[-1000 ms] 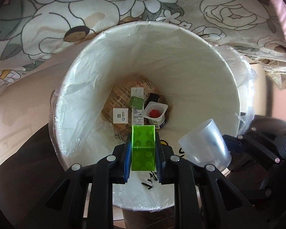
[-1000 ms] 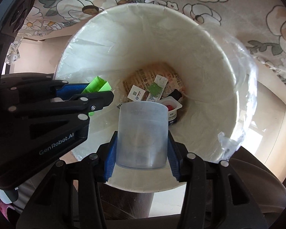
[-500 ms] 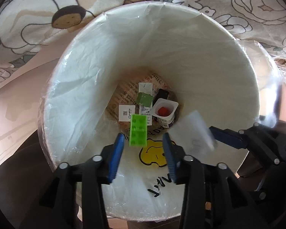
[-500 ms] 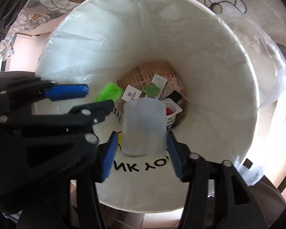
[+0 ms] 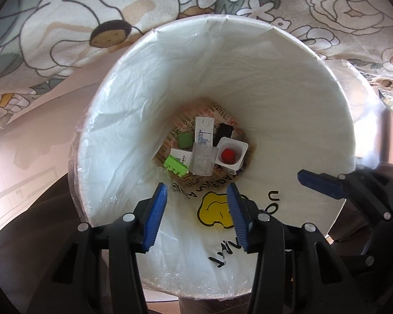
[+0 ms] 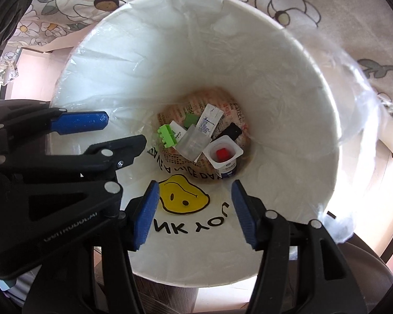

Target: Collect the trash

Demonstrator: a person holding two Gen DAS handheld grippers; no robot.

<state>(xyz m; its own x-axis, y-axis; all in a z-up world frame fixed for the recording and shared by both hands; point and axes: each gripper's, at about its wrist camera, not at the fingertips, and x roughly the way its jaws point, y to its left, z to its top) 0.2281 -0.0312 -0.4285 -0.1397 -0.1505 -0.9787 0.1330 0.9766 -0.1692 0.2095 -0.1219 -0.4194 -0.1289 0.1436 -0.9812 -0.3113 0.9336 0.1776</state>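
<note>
A white trash bin [image 5: 249,60] lined with a clear bag fills both views [image 6: 275,65]. At its bottom lie a green toy brick [image 5: 176,166] [image 6: 165,136], a clear plastic cup [image 5: 203,161] [image 6: 192,144] on its side, a yogurt tub [image 5: 231,156] [image 6: 222,155] with something red inside, and paper packets. My left gripper [image 5: 196,204] is open and empty above the bin's near rim. My right gripper [image 6: 195,201] is open and empty beside it; the left gripper also shows at the left of the right wrist view [image 6: 102,133].
A floral cloth [image 5: 65,13] hangs behind the bin. A yellow smiley face [image 6: 183,196] and black lettering are printed on the bin's near wall. Pale floor [image 5: 26,144] lies to the left.
Both grippers opened. The green brick and the clear cup dropped from them and now lie at the bottom of the bin.
</note>
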